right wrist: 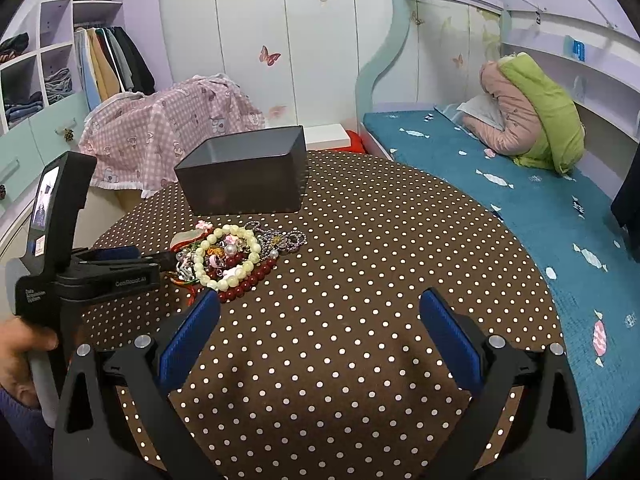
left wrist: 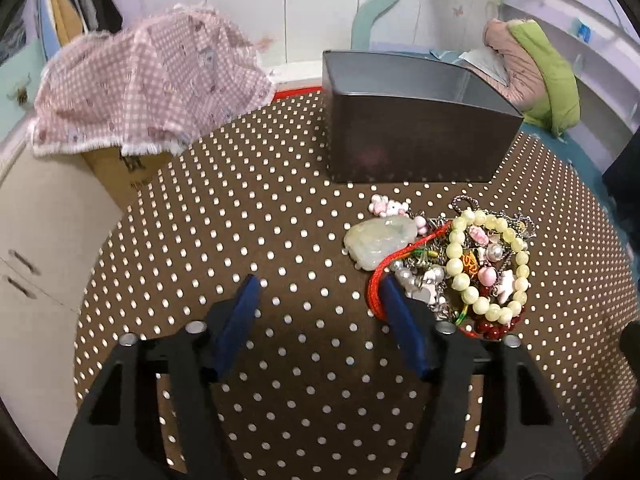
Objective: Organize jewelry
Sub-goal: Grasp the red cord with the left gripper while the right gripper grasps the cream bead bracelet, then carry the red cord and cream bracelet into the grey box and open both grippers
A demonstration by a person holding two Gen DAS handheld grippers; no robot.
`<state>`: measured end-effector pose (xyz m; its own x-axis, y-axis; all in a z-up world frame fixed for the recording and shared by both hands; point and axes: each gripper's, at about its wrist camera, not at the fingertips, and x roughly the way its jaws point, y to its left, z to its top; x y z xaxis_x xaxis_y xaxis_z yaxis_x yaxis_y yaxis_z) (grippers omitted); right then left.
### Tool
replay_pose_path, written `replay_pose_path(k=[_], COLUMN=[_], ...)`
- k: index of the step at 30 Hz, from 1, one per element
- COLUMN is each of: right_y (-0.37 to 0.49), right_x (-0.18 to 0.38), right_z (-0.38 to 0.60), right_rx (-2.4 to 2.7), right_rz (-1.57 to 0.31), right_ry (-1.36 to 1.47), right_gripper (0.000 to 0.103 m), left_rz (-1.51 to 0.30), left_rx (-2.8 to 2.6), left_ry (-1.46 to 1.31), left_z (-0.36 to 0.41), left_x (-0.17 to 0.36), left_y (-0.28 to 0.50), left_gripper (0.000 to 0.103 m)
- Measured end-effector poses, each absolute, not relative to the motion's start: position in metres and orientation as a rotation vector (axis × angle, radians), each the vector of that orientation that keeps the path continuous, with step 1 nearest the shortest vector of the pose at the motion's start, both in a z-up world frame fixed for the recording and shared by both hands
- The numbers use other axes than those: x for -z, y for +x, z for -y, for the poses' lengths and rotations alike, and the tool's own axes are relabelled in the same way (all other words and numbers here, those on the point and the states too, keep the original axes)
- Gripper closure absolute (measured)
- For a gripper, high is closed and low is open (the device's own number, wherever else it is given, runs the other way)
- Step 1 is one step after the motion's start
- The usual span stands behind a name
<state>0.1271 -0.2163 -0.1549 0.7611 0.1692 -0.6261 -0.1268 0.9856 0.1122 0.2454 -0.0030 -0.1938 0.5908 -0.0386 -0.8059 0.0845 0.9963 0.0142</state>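
Only the right wrist view shows the left gripper (right wrist: pixel 160 258) from outside, a black body with a small screen, held by a hand (right wrist: pixel 22 350) at the frame's left edge, its tip at the left side of the jewelry pile (right wrist: pixel 232 256). The left wrist view alone shows a pale jade-like pendant (left wrist: pixel 378 242) and a small pink cat charm (left wrist: pixel 388 206) at the pile's near-left edge. There the left gripper's blue-padded fingers (left wrist: pixel 394 312) stand partly apart, the right one against a red cord (left wrist: pixel 376 280) but nothing clamped between them. The right gripper (right wrist: pixel 320 322) has its fingers spread wide over bare cloth. The pile mixes a glossy cream bead bracelet (right wrist: pixel 236 254), dark red beads, and metal chains, lying just in front of a smooth dark rectangular box (right wrist: pixel 244 178), open-topped. The round surface (right wrist: pixel 380 260) wears brown polka-dot cloth, with open room right of the pile; a blue bed (right wrist: pixel 540 208) borders its far edge.
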Motion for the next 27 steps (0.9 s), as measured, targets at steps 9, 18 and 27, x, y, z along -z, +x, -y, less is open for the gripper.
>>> replay_pose_path(k=[9,18,27], right_y=[0.145,0.19,0.211], right_x=[0.152,0.168,0.183], right_z=[0.206,0.171,0.153], right_rx=[-0.207,-0.343,-0.323], right_rz=[-0.709,-0.822,-0.87], right_ry=[0.025,0.004,-0.081], right_gripper=[0.01,0.054,0.079], left_rz=[-0.923,-0.821,-0.797], left_rx=[0.168,0.326,0.394], left_ry=[-0.027,-0.146,-0.181], left_z=[-0.019,-0.039,-0.04], left_x=[0.187,0.143,0.125], left_y=[0.236,0.205,0.195], left_gripper=[0.1,0.1,0.1])
